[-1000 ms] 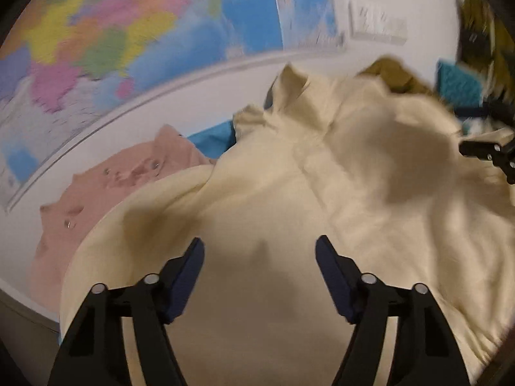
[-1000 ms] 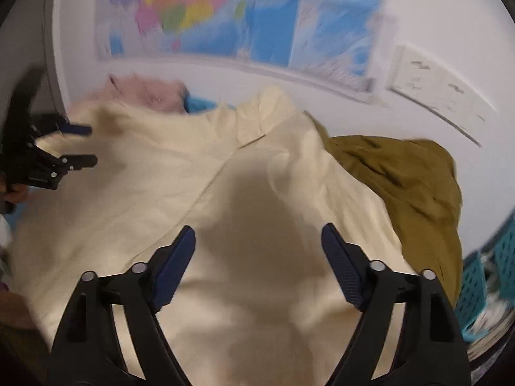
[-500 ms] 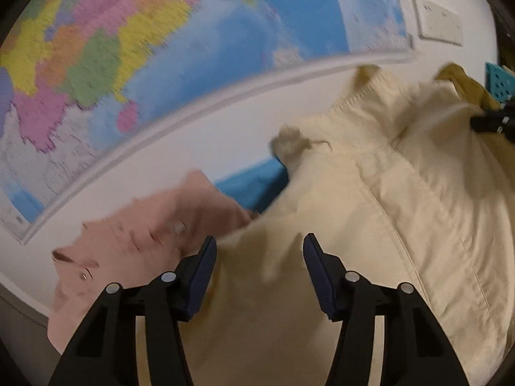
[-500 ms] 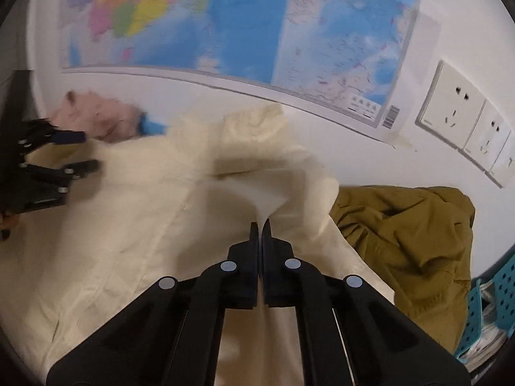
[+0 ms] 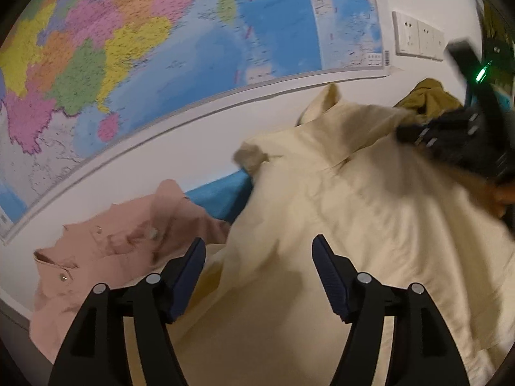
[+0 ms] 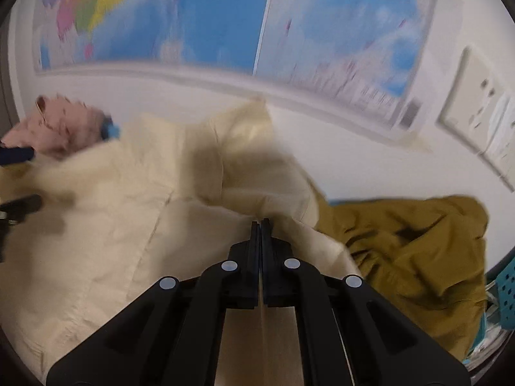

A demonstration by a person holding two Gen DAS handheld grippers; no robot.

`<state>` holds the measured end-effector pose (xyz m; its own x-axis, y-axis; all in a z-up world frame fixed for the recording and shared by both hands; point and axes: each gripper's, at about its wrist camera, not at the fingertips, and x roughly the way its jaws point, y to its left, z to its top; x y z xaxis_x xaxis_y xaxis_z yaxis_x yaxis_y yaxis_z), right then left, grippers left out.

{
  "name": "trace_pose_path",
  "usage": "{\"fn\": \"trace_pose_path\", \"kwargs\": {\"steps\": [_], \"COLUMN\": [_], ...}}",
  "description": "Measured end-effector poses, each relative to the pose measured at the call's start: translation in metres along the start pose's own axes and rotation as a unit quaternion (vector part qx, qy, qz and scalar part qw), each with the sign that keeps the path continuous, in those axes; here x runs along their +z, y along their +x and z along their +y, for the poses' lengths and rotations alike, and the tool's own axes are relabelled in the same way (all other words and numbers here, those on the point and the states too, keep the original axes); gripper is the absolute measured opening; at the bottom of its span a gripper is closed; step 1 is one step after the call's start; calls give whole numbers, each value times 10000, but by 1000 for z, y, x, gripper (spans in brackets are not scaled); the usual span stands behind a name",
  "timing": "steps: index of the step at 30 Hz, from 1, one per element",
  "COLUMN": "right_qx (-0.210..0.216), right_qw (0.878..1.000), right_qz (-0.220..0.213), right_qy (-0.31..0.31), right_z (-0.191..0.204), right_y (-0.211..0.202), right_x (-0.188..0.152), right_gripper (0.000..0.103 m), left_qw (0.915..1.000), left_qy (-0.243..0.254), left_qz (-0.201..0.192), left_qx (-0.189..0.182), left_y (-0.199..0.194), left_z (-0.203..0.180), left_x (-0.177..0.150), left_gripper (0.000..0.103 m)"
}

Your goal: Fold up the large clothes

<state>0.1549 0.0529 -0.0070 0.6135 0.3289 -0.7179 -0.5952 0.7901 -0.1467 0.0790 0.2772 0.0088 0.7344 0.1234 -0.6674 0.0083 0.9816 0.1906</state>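
A large cream shirt (image 5: 354, 225) lies rumpled across the surface, its collar toward the wall. My left gripper (image 5: 259, 257) is open, its fingers on either side of the shirt's left edge. My right gripper (image 6: 260, 223) is shut on a fold of the cream shirt (image 6: 128, 209) near the collar. The right gripper also shows in the left wrist view (image 5: 450, 132) at the far right, blurred. The left gripper's fingertips (image 6: 19, 206) show at the left edge of the right wrist view.
A pink garment (image 5: 106, 251) lies to the left, over a blue cloth (image 5: 222, 196). An olive garment (image 6: 412, 244) lies to the right, beside a teal basket (image 6: 505, 292). A map (image 5: 161, 48) and wall sockets (image 5: 418, 37) are on the wall behind.
My right gripper shut on the shirt fold half a second ago and has pulled it. My left gripper moved to the shirt's left edge, narrowed, then opened wider.
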Motion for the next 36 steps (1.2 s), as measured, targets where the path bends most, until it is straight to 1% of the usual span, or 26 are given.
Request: {"fn": "trace_pose_path", "kwargs": {"steps": [1,2,3,4,5,6,7,8,10,12,13,15,17,18,19,21,23,25,26,28,30,31,32,33,35,36], "right_qx": [1,31,215,382,401,292,224,255,268,296,339,229,440,641,640,351,325,204,238,238,347,321,258,281,29,-109], "right_qw": [10000,10000,9997,9992,9987,9985,9966,9950,9921,9895,9882,9860,9789,9740,9730,9706,9543,9378,9375,9502,9612,9626,9647,9657,9659,9632], "right_qz": [57,60,14,-49,-269,-435,-755,-913,-1057,-851,-601,-122,155,258,304,228,183,212,223,470,773,861,857,772,459,190], "right_qy": [-44,-26,65,119,153,180,258,315,621,1132,1365,1650,1991,2157,2195,2370,2964,3459,3464,3073,2624,2548,2479,2461,2548,2679], "right_z": [1,-1,-6,-11,-20,-24,-37,-45,-70,-102,-114,-125,-132,-134,-132,-135,-152,-172,-174,-165,-152,-147,-145,-146,-161,-176], "right_y": [2,-5,-19,-31,-62,-81,-116,-136,-174,-200,-203,-200,-201,-204,-206,-216,-219,-223,-225,-221,-207,-202,-202,-206,-227,-245], "right_x": [0,0,1,1,-4,-7,-20,-29,-58,-108,-136,-182,-220,-239,-251,-269,-288,-308,-311,-310,-305,-303,-302,-295,-284,-274], "right_gripper": [2,7,22,34,65,85,85,84,86,89,90,90,90,92,93,97,96,91,88,77,33,27,10,9,7,6], "left_qw": [10000,9997,9996,9995,9994,9989,9982,9978,9957,9934,9919,9895,9877,9871,9867,9858,9855,9845,9838,9828,9820,9817,9818,9811,9788,9777], "left_qy": [1,14,26,59,131,189,244,292,456,558,605,706,789,787,777,788,774,787,818,874,887,891,887,877,868,871], "left_qz": [-10,-7,-7,-21,-68,-106,-127,-141,-97,-39,2,75,156,194,214,247,251,238,224,215,232,237,234,239,241,230], "left_qx": [-87,-223,-287,-298,-328,-426,-529,-580,-803,-1001,-1113,-1260,-1338,-1384,-1413,-1460,-1491,-1547,-1576,-1611,-1652,-1663,-1664,-1709,-1838,-1897], "left_y": [-2,-5,-8,-11,-16,-21,-26,-29,-33,-33,-32,-27,-21,-19,-19,-15,-15,-17,-18,-18,-19,-19,-19,-20,-22,-23], "left_z": [-4,-9,-13,-17,-23,-29,-35,-40,-57,-71,-77,-95,-110,-114,-117,-126,-135,-139,-142,-148,-151,-153,-154,-155,-159,-161], "left_x": [-1,-2,-2,-2,-3,-4,-4,-4,-3,-1,-1,0,3,5,6,11,14,15,16,16,16,16,16,17,19,21], "left_gripper": [66,66,66,66,66,68,71,72,73,73,73,73,73,73,73,73,73,73,73,73,73,73,73,73,73,73]}}
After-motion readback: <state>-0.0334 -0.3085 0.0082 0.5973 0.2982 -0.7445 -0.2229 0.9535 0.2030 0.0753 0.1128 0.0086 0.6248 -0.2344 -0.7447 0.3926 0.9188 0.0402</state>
